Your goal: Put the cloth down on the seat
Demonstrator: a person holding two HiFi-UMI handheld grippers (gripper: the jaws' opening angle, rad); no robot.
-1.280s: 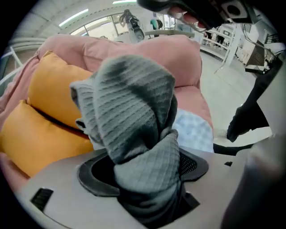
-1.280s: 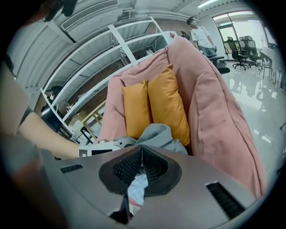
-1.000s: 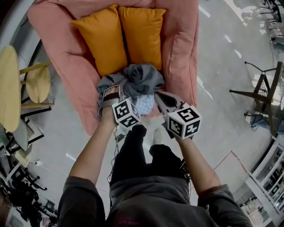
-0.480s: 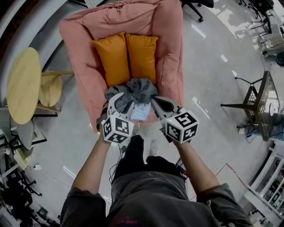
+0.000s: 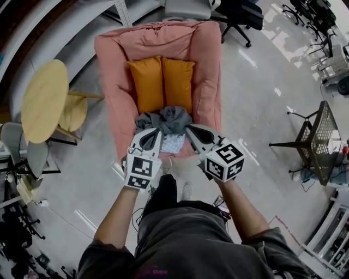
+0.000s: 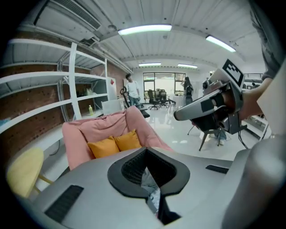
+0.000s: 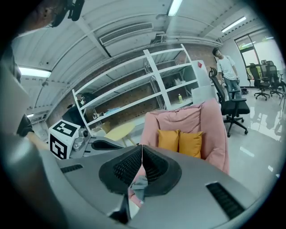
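A glossy grey floor (image 5: pixel 262 82) spreads round the pink seat (image 5: pixel 158 41). At its nine o'clock stands a round yellow table (image 5: pixel 43 101) with a smaller round one (image 5: pixel 72 113) beside it. A black office chair (image 5: pixel 242 16) is at one o'clock and a black mesh stand (image 5: pixel 322 141) at four. White shelves (image 6: pixel 53 89) line a brick wall (image 6: pixel 27 134) under strip lights (image 6: pixel 144 30).

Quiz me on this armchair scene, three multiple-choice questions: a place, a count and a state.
1. In the head view, which side of the pink armchair is the yellow table on? A right B left C behind
2. How many orange cushions are on it? A four B one C two
3. How does the grey cloth lie? A bunched up B folded flat C rolled tight
Answers: 1 B, it stands at the picture's left; 2 C, two sit side by side; 3 A, it is crumpled in a heap on the armchair.
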